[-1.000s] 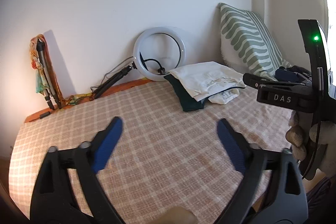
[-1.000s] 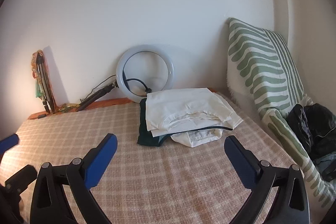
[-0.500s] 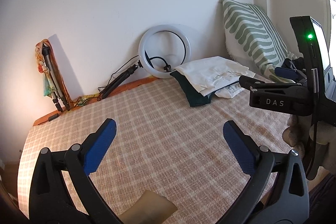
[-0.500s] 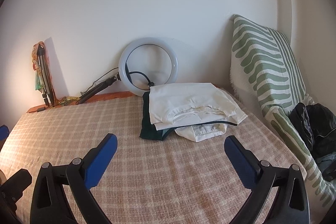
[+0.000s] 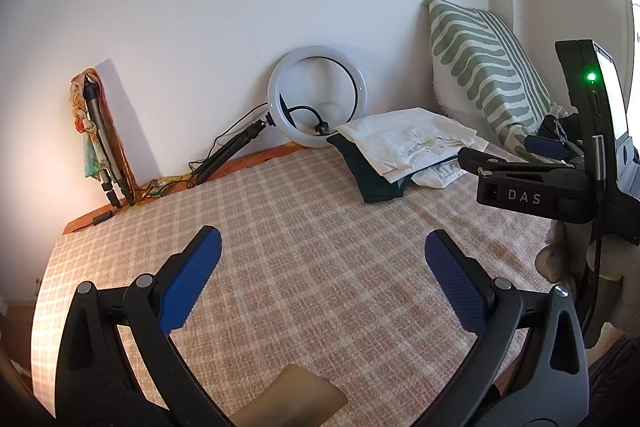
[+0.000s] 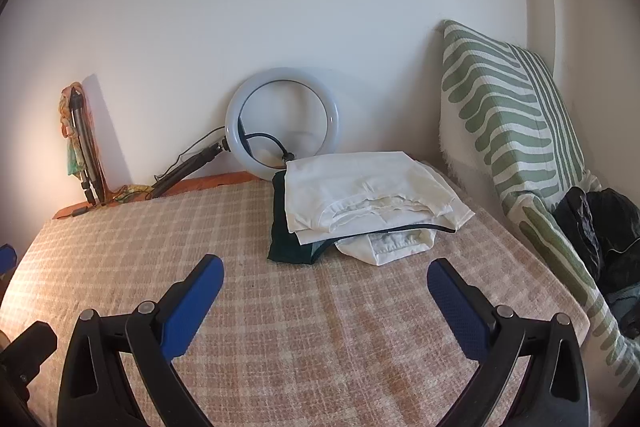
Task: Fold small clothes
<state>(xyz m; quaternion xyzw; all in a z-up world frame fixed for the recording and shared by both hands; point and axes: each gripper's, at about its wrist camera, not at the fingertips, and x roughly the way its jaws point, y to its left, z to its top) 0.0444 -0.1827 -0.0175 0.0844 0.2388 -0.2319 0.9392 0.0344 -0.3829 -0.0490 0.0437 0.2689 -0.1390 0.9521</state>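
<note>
"DAS" on right gripper (image 5: 532, 147)

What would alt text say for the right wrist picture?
A stack of folded clothes, white over dark green, lies on a checked bedspread beyond the open, empty right gripper. A ring light and striped pillow lean behind.

Overall level: bright, soft daylight in both views; colours read clearly.
Source: window strip (image 5: 630, 39) at 3 o'clock of the left wrist view, blown out to white.
Warm cast: orange glow on the wall (image 6: 24, 163) at 9 o'clock, both views.
Shadows: tripod bundle (image 5: 96, 131) throws a sharp-edged grey shadow on the wall toward 1 o'clock; soft shade under the folded clothes (image 6: 360, 199).
Point light: green LED (image 5: 591, 77), small halo.
Distortion: strong fisheye; wall edges bow, black vignette in all corners.
Focus: mid-scene sharp; tan object (image 5: 296, 403) at 6 o'clock blurred.
</note>
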